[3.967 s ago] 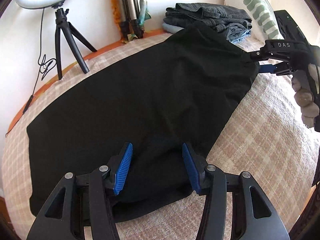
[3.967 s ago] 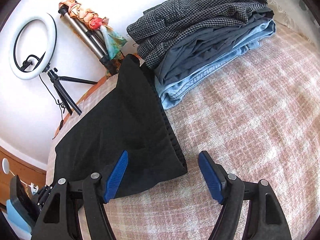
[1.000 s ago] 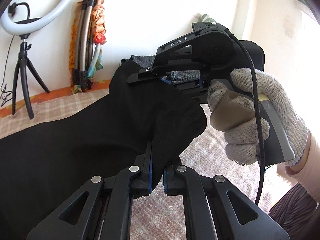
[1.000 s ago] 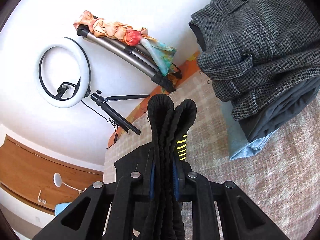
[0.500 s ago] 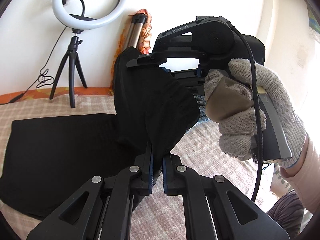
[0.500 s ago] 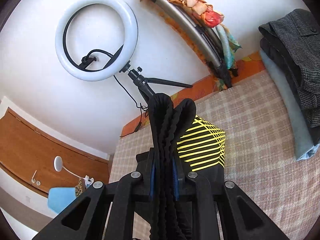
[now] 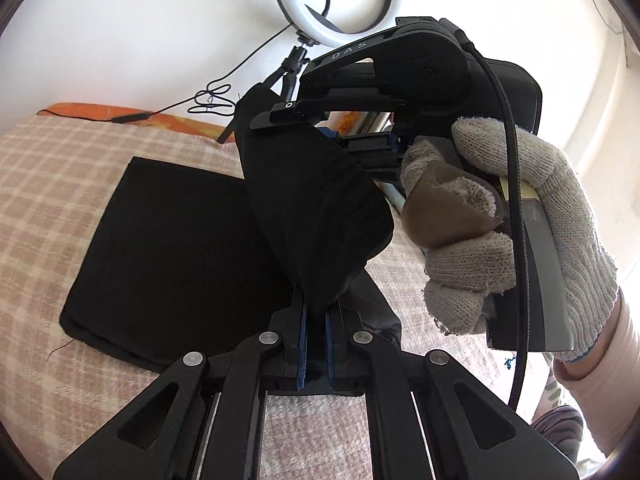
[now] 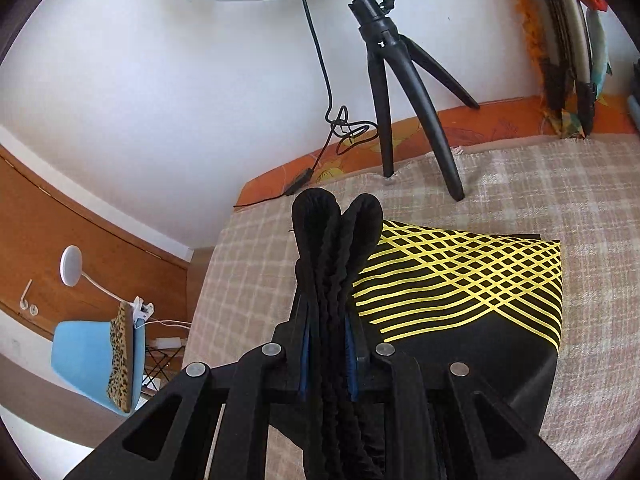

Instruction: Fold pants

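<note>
Both grippers are clamped on the black pants, which lie partly on the checked blanket and partly lifted in the air. The left gripper has its jaws pinched narrow on a corner of the fabric at about 6 o'clock in its own view, and the cloth rises from there toward 12 o'clock, where the right gripper, held by a gloved hand, bites the other corner. In the right wrist view the right gripper is closed tight on the gathered, ribbed waistband, which sticks up between the jaws. Holding both corners at once likely keeps the lifted edge level, so it can be carried over the flat part as one clean fold. The part at rest shows a yellow line print at about 2 o'clock in the right wrist view, with its far edge toward the ring light tripod at 12 o'clock. The fold seems about midway; laying the held edge square on the far edge looks like the remaining job.
</note>
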Available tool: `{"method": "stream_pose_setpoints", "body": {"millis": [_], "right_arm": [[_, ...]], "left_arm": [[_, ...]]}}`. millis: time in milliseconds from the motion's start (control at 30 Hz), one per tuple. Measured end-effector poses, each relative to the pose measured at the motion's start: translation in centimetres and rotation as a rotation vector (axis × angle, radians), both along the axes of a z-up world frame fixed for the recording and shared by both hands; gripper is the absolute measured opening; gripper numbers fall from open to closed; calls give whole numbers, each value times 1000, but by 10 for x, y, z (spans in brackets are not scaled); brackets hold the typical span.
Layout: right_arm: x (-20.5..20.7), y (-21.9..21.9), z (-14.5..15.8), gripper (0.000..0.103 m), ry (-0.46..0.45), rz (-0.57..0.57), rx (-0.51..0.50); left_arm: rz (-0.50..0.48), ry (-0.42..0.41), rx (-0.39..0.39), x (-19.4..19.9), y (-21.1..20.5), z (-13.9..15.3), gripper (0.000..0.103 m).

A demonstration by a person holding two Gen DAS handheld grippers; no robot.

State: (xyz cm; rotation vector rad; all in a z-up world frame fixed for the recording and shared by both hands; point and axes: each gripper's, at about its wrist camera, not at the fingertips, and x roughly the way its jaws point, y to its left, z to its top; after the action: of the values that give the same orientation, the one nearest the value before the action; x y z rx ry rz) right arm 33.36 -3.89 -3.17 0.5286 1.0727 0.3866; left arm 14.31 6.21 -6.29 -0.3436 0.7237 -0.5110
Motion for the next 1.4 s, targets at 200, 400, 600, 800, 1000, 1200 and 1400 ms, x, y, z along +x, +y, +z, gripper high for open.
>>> {"method": "stream_pose_setpoints", "body": {"millis": [200, 400, 600, 800, 1000, 1200, 1400], "right_arm": [[13, 36, -26, 13, 40, 23, -57], [21, 59, -42, 13, 68, 37, -93], [28, 73, -55, 13, 101, 41, -119], [33, 88, -63, 34, 129, 98, -86], [28, 78, -41, 43, 74, 137, 66], [4, 44, -20, 46, 8, 126, 24], [-44, -6, -11, 56, -58, 96, -122]], "left_arm": [[59, 62, -34, 1, 29, -18, 5], [103, 85, -15, 1, 41, -21, 5], [137, 91, 5, -6, 55, -18, 5], [186, 106, 31, -12, 78, -10, 6], [193, 99, 49, -5, 84, -7, 15], [204, 124, 73, -11, 90, -6, 55], [244, 143, 83, 3, 86, -11, 55]]}}
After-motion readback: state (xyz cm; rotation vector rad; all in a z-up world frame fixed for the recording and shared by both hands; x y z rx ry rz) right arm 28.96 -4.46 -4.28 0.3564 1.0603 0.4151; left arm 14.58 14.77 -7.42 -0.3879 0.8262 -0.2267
